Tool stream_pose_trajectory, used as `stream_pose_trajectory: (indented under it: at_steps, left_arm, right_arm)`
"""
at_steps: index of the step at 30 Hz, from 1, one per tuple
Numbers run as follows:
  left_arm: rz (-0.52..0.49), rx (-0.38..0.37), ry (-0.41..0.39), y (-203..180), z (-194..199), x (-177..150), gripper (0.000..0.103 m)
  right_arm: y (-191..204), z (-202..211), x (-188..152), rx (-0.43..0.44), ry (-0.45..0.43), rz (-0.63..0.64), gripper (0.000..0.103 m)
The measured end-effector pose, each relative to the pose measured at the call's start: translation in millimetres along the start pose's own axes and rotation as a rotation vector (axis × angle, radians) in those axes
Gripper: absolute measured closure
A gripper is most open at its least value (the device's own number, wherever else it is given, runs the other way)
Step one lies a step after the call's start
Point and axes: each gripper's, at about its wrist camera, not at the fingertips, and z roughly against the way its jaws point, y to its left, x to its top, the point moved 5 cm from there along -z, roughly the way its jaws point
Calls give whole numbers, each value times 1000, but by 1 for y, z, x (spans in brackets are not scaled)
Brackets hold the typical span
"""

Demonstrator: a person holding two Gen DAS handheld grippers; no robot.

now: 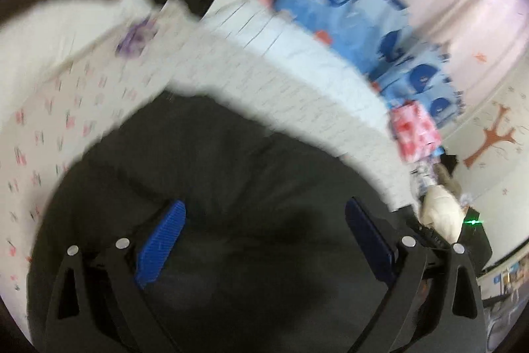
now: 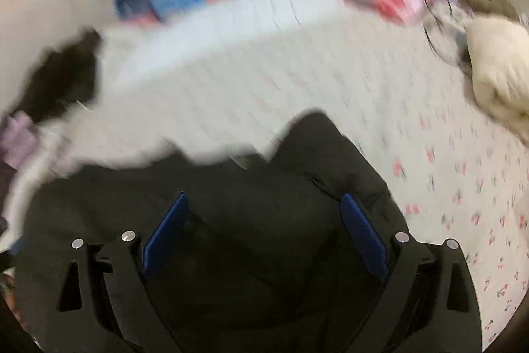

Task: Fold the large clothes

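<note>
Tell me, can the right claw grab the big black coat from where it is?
Probably yes. The right claw is open, and the black coat lies right below and between its blue pads, on the cherry-print sheet. Nothing seems in the way, though the picture is blurry.

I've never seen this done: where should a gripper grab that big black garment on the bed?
Probably the raised corner of the black garment, coming in low from its outer edge over the bedsheet. That corner sticks out alone, so the open right gripper could pinch it.
</note>
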Motion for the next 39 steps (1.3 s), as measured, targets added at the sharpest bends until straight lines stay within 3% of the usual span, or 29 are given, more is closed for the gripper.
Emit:
stream_pose_trajectory:
  at_steps: [2,7,8,11,14,17,22,25,28,29,33,34,35,36,37,38,39]
  left_arm:
    - [-20,-34,1,3,-11,-15,10]
    - [-55,9,60,4,-20,-19,10]
    - [-53,6,77,8,-14,-19,10]
    - [-25,-43,61,20,31,-15,10]
    - [-9,-31,33,49,85,-20,8]
    - [77,-32,69,84,110,-36,8]
    - [165,-63,167,106,121,-80,8]
    - [183,-92,213,100,112,-93,8]
    - [227,-140,246,90,97,-98,7]
    - [235,-137,250,88,92,-98,7]
    - [286,-88,286,84,68,-101,7]
    - [289,-90,275,81,67,-99,8]
    - [275,-95,264,76,66,-95,18]
    - [233,-98,246,66,66,-86,29]
    - [195,-100,242,57,64,-76,48]
    - [167,-106,229,49,65,-67,61]
    - [146,-120,205,41,69,-56,65]
  right_arm:
    - [-12,-15,-12,58,0,-67,13]
    - [-5,-20,-12,44,90,9,9]
    - [-6,-10,-11,81,121,12,9]
    - [-20,59,-13,237,53,-41,9]
    - [-51,115,-35,293,36,-66,7]
    - [-85,136,-74,361,106,-148,7]
    - [-112,131,-128,418,197,-313,7]
    - [-108,118,-152,539,287,-414,7]
    - [-101,113,-154,594,299,-438,6]
    - [-100,111,-151,620,293,-465,6]
    - [-97,100,-145,589,307,-487,7]
    - [-91,102,-140,618,293,-473,10]
    - [-82,108,-130,649,263,-447,29]
    - [-76,111,-123,635,244,-424,61]
    - [-71,113,-111,635,225,-405,74]
    - [-66,115,-100,644,203,-391,79]
    - [-60,120,-87,642,174,-369,83]
